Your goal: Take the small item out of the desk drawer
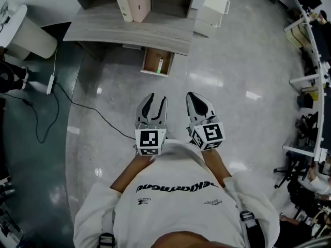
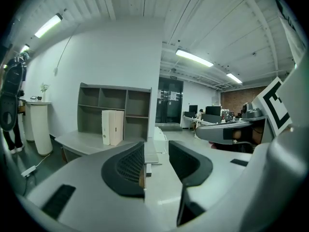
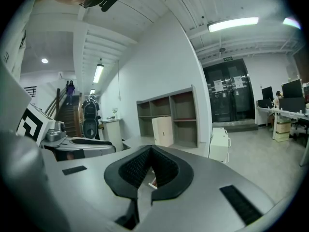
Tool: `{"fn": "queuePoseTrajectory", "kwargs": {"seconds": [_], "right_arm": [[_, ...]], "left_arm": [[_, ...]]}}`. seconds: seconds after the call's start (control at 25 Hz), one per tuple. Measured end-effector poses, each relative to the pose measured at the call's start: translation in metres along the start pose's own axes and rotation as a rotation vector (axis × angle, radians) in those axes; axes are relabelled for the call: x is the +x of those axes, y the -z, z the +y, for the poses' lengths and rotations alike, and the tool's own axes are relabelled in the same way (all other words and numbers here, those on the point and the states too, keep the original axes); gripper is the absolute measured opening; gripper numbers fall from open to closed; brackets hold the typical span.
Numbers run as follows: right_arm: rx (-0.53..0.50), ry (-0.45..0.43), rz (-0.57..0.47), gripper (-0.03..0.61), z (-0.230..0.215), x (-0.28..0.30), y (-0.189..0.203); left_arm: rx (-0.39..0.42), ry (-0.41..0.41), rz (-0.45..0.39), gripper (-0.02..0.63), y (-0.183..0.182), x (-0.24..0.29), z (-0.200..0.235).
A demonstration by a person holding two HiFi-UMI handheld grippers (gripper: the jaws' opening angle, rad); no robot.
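Standing well back from the desk (image 1: 129,32), the person had not yet reached for anything. The drawer (image 1: 151,61) under the desk's front edge was already open, and the small item (image 1: 160,64), a pale stick with a green end, lay inside by its right wall. The left tongs (image 1: 158,98) were spread with nothing between them, and the right tongs (image 1: 192,96) were pinched closed and empty. Reaching, gripping and lifting all remained. Print across the shirt (image 1: 176,190) ran upside down and could not be read with certainty.
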State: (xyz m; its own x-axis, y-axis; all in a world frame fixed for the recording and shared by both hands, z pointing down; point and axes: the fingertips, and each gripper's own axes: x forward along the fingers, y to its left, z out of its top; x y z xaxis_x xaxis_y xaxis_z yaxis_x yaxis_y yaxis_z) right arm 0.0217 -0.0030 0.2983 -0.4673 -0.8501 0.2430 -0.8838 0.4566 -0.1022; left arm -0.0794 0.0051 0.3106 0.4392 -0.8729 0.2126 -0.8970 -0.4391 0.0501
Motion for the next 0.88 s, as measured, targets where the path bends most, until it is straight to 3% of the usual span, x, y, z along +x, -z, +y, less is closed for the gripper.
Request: {"fn": "queuePoseTrajectory", "kwargs": {"seconds": [0.44, 0.88], "right_arm": [[0.024, 0.041, 0.063, 0.032, -0.021, 0.074, 0.005], [0.05, -0.007, 0.125, 0.032, -0.061, 0.133, 0.038]], "left_arm": [[-0.021, 0.04, 0.075, 0.158, 0.017, 0.072, 0.054], [-0.016, 0.019, 0.152, 0.158, 0.053, 0.145, 0.07]]}}
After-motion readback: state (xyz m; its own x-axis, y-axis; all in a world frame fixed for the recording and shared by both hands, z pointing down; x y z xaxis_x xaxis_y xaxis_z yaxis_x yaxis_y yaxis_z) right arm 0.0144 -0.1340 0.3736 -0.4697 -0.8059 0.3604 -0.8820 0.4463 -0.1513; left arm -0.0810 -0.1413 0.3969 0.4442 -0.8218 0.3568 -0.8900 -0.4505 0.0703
